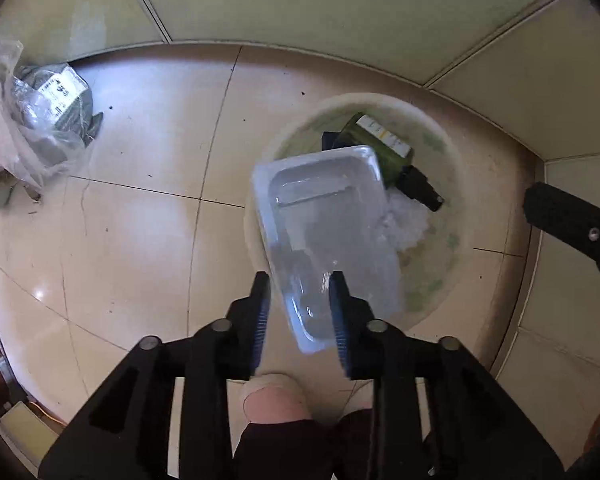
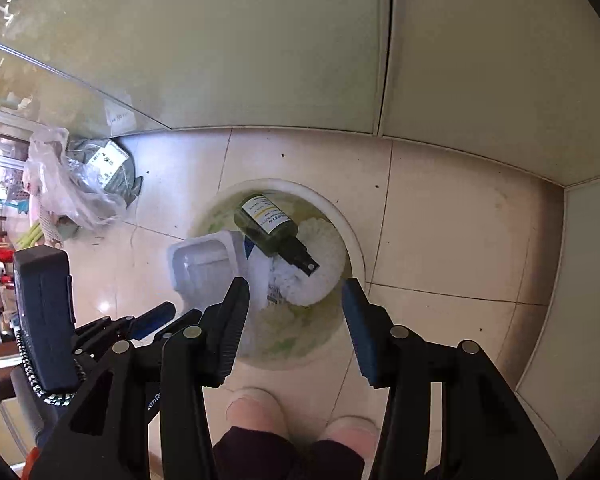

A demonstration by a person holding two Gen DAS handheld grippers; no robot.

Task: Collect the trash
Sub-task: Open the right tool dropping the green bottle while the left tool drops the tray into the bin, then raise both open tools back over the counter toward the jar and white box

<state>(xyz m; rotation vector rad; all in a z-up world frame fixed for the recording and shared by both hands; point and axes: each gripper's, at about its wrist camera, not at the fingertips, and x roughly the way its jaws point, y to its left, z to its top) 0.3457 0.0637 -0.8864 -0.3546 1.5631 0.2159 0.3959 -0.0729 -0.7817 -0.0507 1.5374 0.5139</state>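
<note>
Left wrist view — left gripper (image 1: 300, 280) jaws apart around clear tray (image 1: 324, 216) over bin (image 1: 452, 148) (bottle (image 1: 384, 148) inside); right gripper (image 2: 296, 292) jaws apart.

Clear plastic tray (image 1: 324, 224) tilted over bin (image 1: 452, 148)

left hand-held gripper (image 1: 300, 280), clear tray (image 1: 324, 232), bin (image 1: 440, 128)

Both views are evenly bright with soft daylight. Glare spots shine on the glossy floor tiles (image 1: 40, 294) at lower left. The clear plastic tray (image 1: 324, 236) looks motion-blurred. Fisheye distortion bends the tile lines, and dark vignetting fills the frame corners.
</note>
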